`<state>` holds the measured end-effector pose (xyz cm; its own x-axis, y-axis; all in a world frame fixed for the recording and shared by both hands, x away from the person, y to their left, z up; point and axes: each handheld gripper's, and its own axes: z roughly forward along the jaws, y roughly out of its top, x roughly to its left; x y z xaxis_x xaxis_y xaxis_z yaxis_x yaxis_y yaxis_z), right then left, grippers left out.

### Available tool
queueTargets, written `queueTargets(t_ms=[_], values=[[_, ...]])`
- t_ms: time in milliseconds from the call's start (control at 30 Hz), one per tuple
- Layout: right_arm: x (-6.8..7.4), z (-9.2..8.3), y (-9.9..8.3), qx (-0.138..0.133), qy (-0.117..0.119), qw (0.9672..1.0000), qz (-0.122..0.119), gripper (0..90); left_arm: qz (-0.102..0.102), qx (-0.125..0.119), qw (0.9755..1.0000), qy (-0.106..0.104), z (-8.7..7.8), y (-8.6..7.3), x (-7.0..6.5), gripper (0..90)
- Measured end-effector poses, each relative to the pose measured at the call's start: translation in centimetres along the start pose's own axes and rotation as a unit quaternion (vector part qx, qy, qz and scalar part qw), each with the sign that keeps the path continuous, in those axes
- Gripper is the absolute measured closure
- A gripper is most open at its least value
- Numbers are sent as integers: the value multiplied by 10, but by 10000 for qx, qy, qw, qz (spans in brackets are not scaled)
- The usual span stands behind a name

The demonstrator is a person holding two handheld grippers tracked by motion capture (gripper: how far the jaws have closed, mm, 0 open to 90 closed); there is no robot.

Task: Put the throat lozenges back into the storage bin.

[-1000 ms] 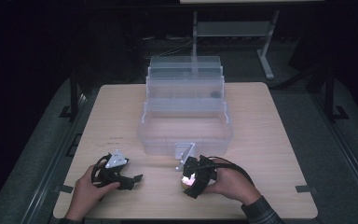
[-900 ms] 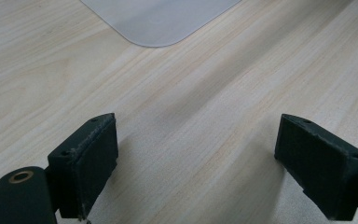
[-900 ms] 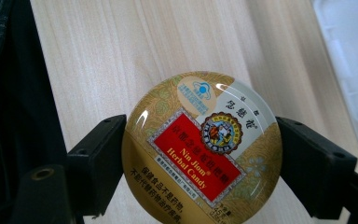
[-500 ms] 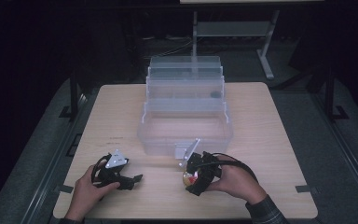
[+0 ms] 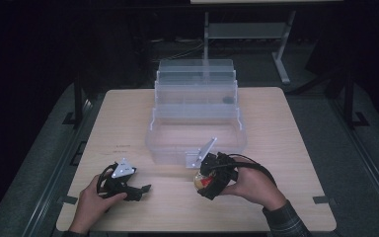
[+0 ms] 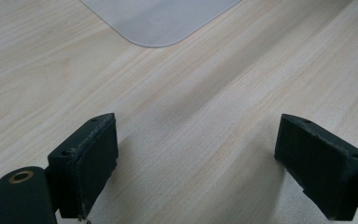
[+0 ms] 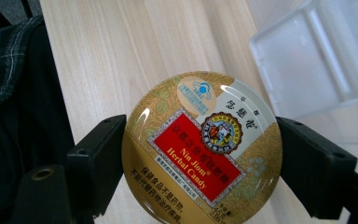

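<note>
A round gold candy tin [image 7: 200, 149] with a red label sits between the jaws of my right gripper [image 7: 200, 168], which is shut on its rim. From above, the tin [image 5: 202, 180] and the right gripper [image 5: 208, 183] hang just above the table in front of the clear tiered organizer box [image 5: 196, 121]. My left gripper [image 5: 139, 189] rests on the table at the front left. Its jaws stand wide open over bare wood in the left gripper view [image 6: 196, 163], with nothing between them.
The wooden table [image 5: 286, 133] carries the stepped clear plastic box at its middle; a small dark item [image 5: 228, 99] lies in an upper tier. A corner of the box [image 7: 321, 60] lies close beside the tin. A metal stand [image 5: 276, 44] rises behind the table.
My right gripper has risen a little with the tin and tilted, so its grey plate now points up toward the box. The left gripper has kept still.
</note>
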<state>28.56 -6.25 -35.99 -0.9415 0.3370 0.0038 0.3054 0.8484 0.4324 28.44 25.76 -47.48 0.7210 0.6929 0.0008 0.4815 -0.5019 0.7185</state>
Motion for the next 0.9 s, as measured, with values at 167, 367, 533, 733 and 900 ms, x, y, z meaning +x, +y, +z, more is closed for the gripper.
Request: queueTargets(t_ms=[167,367,533,733,900], values=[[-3,-6,2,-17,-43,10000,11,198,-16,-14,10000,0,0,0,0,123],[-11,-18,4,-83,-104,9999,95,197,-12,-10,10000,1,0,0,0,123],[-18,-24,5,-115,-141,9997,147,197,-12,-10,10000,1,0,0,0,123],[-26,-30,6,-158,-174,9995,232,197,-10,-9,10000,2,0,0,0,123],[-34,-35,8,-163,-253,9991,302,198,3,-7,10000,5,0,0,0,123]])
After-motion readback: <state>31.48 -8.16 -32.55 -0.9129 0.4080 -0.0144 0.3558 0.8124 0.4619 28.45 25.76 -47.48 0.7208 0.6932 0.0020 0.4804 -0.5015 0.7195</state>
